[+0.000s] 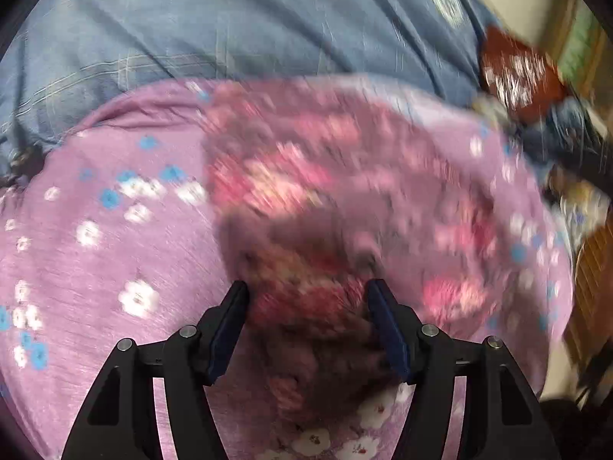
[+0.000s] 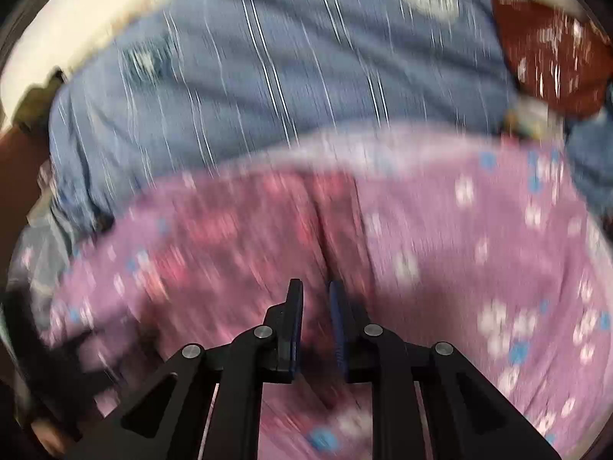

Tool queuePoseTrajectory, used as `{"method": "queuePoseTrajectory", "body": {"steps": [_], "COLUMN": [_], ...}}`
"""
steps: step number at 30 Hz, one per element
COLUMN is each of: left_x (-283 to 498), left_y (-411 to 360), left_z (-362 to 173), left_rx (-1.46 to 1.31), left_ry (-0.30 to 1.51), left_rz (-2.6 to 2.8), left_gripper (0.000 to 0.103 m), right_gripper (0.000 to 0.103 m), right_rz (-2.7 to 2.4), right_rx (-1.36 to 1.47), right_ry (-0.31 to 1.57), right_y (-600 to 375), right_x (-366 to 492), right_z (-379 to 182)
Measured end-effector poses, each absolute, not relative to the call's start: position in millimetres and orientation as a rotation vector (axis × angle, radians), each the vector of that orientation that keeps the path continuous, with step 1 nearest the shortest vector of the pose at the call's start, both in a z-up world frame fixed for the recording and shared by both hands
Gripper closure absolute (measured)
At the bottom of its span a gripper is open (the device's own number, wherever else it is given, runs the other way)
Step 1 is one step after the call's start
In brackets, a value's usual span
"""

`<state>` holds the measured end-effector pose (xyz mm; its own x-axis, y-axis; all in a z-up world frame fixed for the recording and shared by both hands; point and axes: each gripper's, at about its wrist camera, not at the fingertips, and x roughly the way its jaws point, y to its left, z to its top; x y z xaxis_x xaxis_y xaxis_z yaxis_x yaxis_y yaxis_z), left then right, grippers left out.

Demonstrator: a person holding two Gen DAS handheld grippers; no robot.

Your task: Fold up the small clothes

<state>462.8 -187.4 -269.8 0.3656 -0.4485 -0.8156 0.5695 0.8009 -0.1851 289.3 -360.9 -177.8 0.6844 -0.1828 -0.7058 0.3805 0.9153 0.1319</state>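
**Purple floral garment spread on the blue bedsheet, both grippers over it**

Lying flat on the blue striped bedsheet (image 1: 237, 27): a purple floral garment (image 1: 115, 230), white and blue flowers on the outer side. Long axis running roughly side to side across both views, far edge sitting as a pale band against the sheet. Part of it turned over in the middle, showing a darker patch with pink-red flowers (image 1: 291, 191). Pretty smeared by motion blur, so probably a folded-over flap, hard to say for sure.

Left gripper (image 1: 308, 291): pointing steeply down at the garment, jaws spread wide, the pink-red patch showing between the fingers, pads not pressing on anything. Released, basically.

Right gripper (image 2: 316, 287): also angled down, jaws nearly together with only a narrow slot left. Fabric rising in a crease (image 2: 325, 237) straight up out of that slot, so looks like clenched on a pinch of the purple floral garment, though blurry here too.

Off at the far right edge of the sheet: a dark red patterned cloth (image 2: 551, 57), well apart from both grippers. Cream wall beyond the bed.
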Motion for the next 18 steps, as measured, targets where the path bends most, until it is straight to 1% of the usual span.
{"method": "queuePoseTrajectory", "body": {"steps": [1, 2, 5, 6, 7, 8, 9, 10, 11, 13, 14, 17, 18], "left_x": [459, 458, 465, 469, 472, 475, 477, 480, 484, 488, 490, 497, 499], "left_y": [-190, -191, -186, -183, -179, -177, -172, -168, -164, -151, -147, -141, -144], "left_z": [-271, -271, -270, -270, -269, -267, -262, -256, -250, -236, -233, -238, -245], "left_rx": [0.168, 0.179, 0.149, 0.131, 0.107, 0.092, 0.075, 0.066, 0.057, 0.015, -0.005, -0.058, -0.059], "left_ry": [0.975, 0.965, 0.997, 1.013, 1.024, 1.026, 1.008, 0.98, 0.953, 0.882, 0.875, 0.934, 0.972], "left_rz": [-0.654, -0.657, -0.695, -0.709, -0.724, -0.736, -0.752, -0.759, -0.759, -0.742, -0.734, -0.716, -0.698], "left_gripper": [0.038, 0.038, 0.038, 0.038, 0.038, 0.038, 0.039, 0.04, 0.041, 0.041, 0.041, 0.041, 0.041], "right_gripper": [0.079, 0.077, 0.078, 0.08, 0.084, 0.084, 0.085, 0.089, 0.09, 0.097, 0.096, 0.087, 0.087], "right_rz": [-0.282, -0.247, -0.207, -0.203, -0.212, -0.242, -0.27, -0.273, -0.25, -0.261, -0.263, -0.259, -0.248], "right_rx": [0.286, 0.3, 0.326, 0.343, 0.371, 0.371, 0.344, 0.338, 0.381, 0.461, 0.48, 0.472, 0.49], "right_ry": [0.759, 0.795, 0.902, 0.972, 1.048, 1.127, 1.189, 1.214, 1.178, 1.161, 1.133, 1.01, 0.982], "right_y": [-359, -357, -360, -366, -376, -385, -391, -399, -409, -421, -423, -422, -421], "right_x": [304, 324, 389, 405, 422, 439, 450, 459, 462, 458, 450, 409, 398], "right_z": [-175, -179, -202, -216, -233, -253, -273, -288, -293, -287, -279, -249, -239]}}
